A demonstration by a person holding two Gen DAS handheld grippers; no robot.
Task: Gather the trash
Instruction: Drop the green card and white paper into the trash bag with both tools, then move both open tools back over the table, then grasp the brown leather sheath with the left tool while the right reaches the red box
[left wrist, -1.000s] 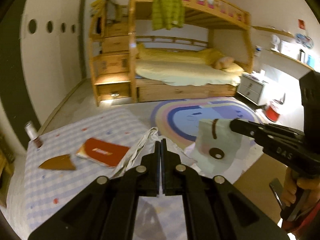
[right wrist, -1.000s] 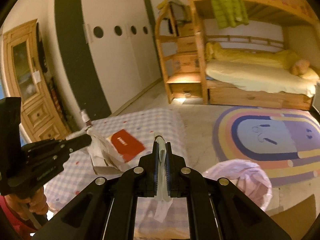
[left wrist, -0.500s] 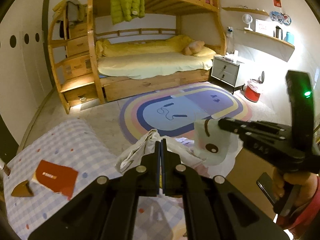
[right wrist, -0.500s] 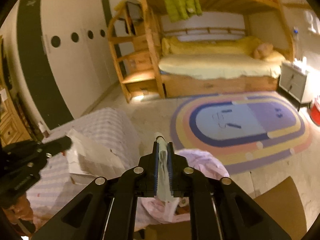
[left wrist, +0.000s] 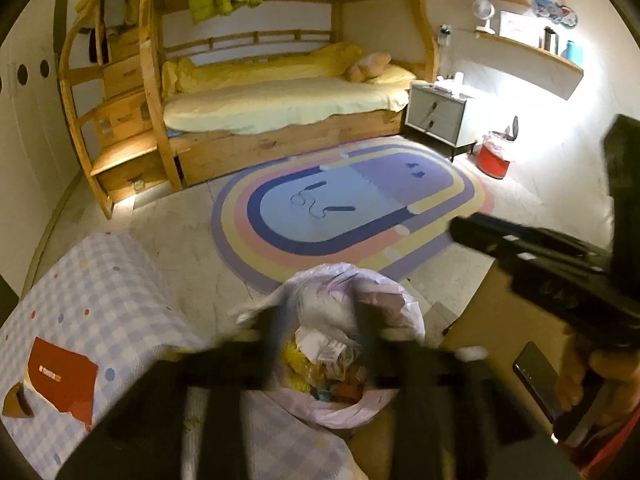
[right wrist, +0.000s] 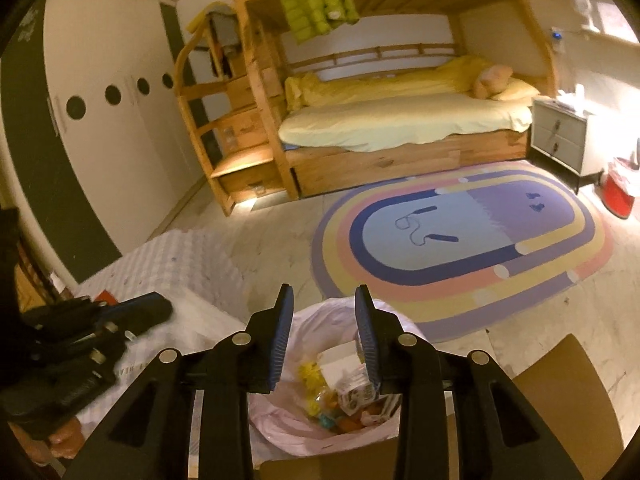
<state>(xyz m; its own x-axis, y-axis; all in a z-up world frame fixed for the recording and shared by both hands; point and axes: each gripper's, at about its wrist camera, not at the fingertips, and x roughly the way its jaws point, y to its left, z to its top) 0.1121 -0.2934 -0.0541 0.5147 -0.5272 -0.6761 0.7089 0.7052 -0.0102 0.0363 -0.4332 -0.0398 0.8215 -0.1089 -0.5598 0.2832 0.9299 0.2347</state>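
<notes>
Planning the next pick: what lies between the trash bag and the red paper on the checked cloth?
In the left wrist view, only bare checked cloth lies between the trash bag and the red paper.

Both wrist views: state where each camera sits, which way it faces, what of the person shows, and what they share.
Left wrist: on the left gripper, facing down over the trash bag toward the bunk bed; its blurred fingers, the right gripper and hand show.
Right wrist: on the right gripper, open above the same bag; the left gripper shows.
Shared: bag, rug, bunk bed, table.
</notes>
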